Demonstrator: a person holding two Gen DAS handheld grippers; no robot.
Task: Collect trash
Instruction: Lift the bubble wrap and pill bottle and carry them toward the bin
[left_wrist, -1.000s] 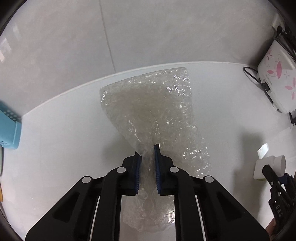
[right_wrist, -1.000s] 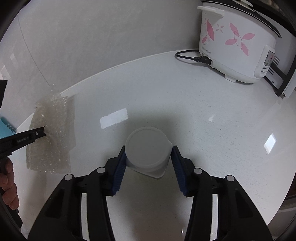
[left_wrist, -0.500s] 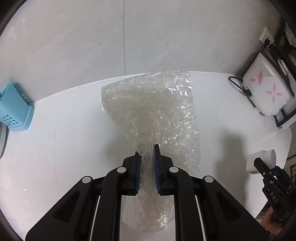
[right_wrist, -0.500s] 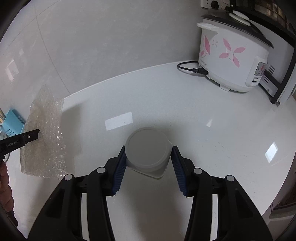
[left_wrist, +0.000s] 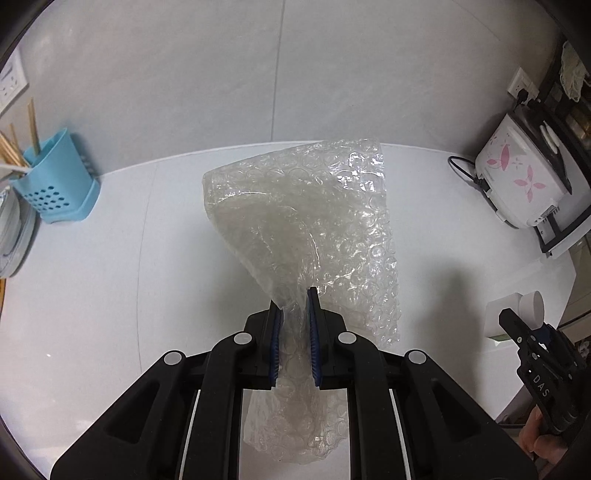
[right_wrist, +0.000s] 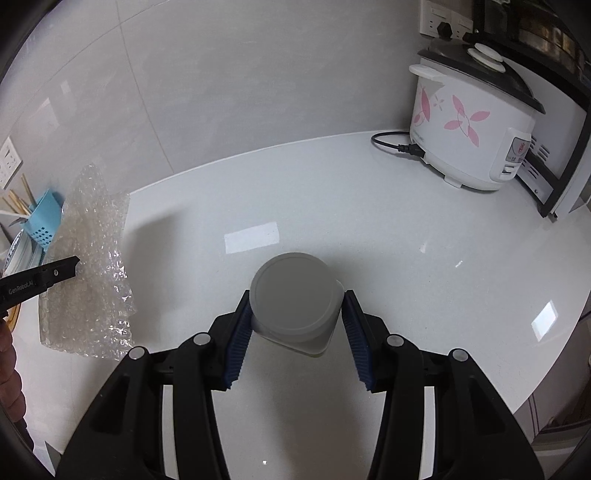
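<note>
Your left gripper (left_wrist: 295, 314) is clamped on a sheet of clear bubble wrap (left_wrist: 314, 221), its blue pads pinching a gathered fold of the plastic; the sheet fans out wide beyond the fingertips and a crumpled tail hangs back between the black arms; in the right wrist view the same sheet hangs clear above the white counter (right_wrist: 369, 221), with one black finger of that gripper laid across it.

Your right gripper (right_wrist: 295, 321) is closed on a small white plastic cup (right_wrist: 293, 295); the ribbed blue pads press its two sides, and its flat round base faces the camera; the wider squarish rim sits toward you, so the cup lies tilted in the grip, off the counter. In the left wrist view the cup shows at the far right, in the tips of that gripper, with part of your hand (left_wrist: 543, 443) below it.

A white rice cooker (right_wrist: 472, 125) with pink flowers stands at the right against the wall, its black cord trailing on the counter; a blue utensil holder (left_wrist: 59, 184) with chopsticks stands at the left, beside stacked plates.
</note>
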